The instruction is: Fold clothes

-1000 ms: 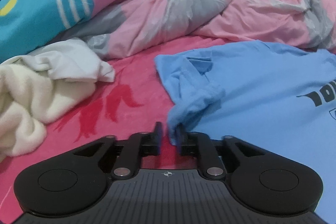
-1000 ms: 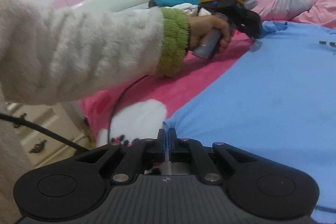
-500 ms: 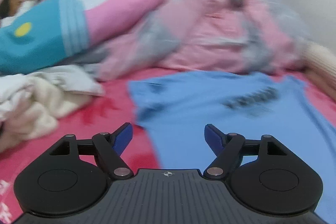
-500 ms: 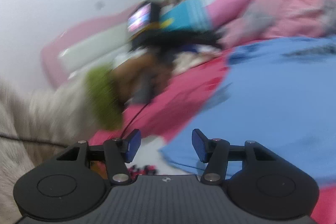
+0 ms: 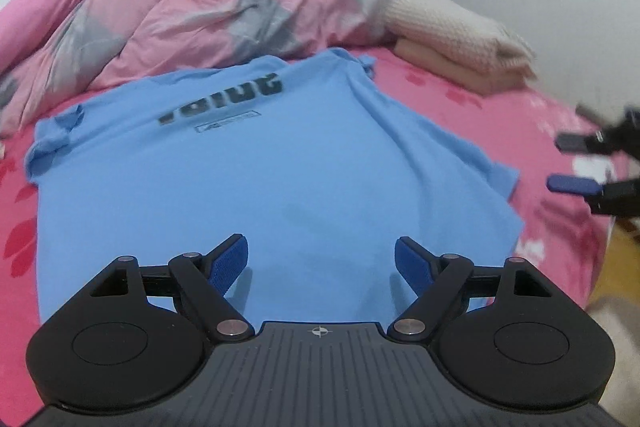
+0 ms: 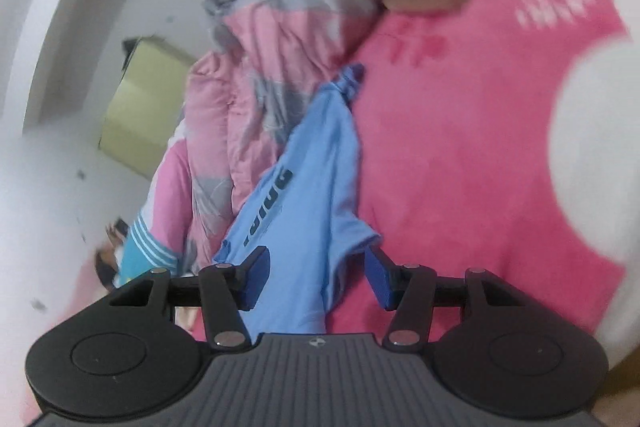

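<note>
Both jaws spread, nothing held; shirt spread flat on bed.
Left gripper [image 5: 320, 261] hovers over the light-blue printed cotton T-shirt [image 5: 248, 179]; right gripper [image 6: 316, 277] waits at 3 o'clock. Rumpled pink-and-grey quilt [image 5: 208, 7] lies at 12 o'clock, leaving folding room.

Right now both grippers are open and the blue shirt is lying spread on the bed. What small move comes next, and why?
Probably bring the right gripper forward and close it on the shirt's sleeve edge just ahead of it. Both grippers are open and hold nothing; the left gripper hovers over the hem. The shirt lies flat, print up, sleeves out, so a sleeve fold looks like the natural start.
</note>
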Demonstrator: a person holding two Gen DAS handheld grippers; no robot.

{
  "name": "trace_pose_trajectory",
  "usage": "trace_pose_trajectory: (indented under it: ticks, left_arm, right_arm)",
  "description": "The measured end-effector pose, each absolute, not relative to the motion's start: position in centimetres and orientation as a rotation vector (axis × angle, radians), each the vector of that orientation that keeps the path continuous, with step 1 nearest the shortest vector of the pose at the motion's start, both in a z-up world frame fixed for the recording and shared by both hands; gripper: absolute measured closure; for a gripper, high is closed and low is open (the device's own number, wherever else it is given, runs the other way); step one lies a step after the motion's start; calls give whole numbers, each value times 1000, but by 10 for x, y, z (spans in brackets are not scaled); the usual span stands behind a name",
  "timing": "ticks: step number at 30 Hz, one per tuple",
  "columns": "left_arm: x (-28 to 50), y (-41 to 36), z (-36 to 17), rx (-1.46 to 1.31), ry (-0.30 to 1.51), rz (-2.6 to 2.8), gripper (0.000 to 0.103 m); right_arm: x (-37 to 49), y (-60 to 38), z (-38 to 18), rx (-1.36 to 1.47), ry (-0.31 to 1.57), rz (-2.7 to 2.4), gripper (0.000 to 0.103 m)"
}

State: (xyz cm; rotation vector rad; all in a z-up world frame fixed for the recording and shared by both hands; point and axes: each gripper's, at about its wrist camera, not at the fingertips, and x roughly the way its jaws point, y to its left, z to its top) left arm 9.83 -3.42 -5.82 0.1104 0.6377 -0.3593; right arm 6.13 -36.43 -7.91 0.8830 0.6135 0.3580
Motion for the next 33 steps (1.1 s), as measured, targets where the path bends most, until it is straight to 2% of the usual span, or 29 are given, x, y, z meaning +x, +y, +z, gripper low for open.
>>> trace_pose_trajectory:
  ticks: [5,8,9,11,12,13,15,24,33]
  left_arm:
    - [94,-39,-74,116,647,-354,21]
    - [91,-38,-80,104,647,-349,19]
    - [91,-38,-80,103,643,-348,18]
    - [90,-38,-82,100,634,-348,17]
    - [89,-38,-82,101,629,-349,17]
    - [88,-38,-82,99,627,-352,17]
    - [88,-36,-81,83,628,-362,17]
    - [101,-4,-76,-149,644,-445,16]
    - [104,-7,-72,-109,652,-454,16]
  right_arm:
    - [85,-379,-99,1013,675,290,47]
    - [99,-374,-99,1026,700,263,54]
    - [99,-375,-100,1031,704,252,58]
    - [107,-372,-102,1029,698,241,73]
    - [109,-371,-104,1031,697,236,87]
    - [108,-371,-105,1037,692,235,96]
    - [102,-373,-100,1027,656,230,99]
    - [61,-416,-59,996,488,153,100]
    - [56,-430,-75,980,521,77,100]
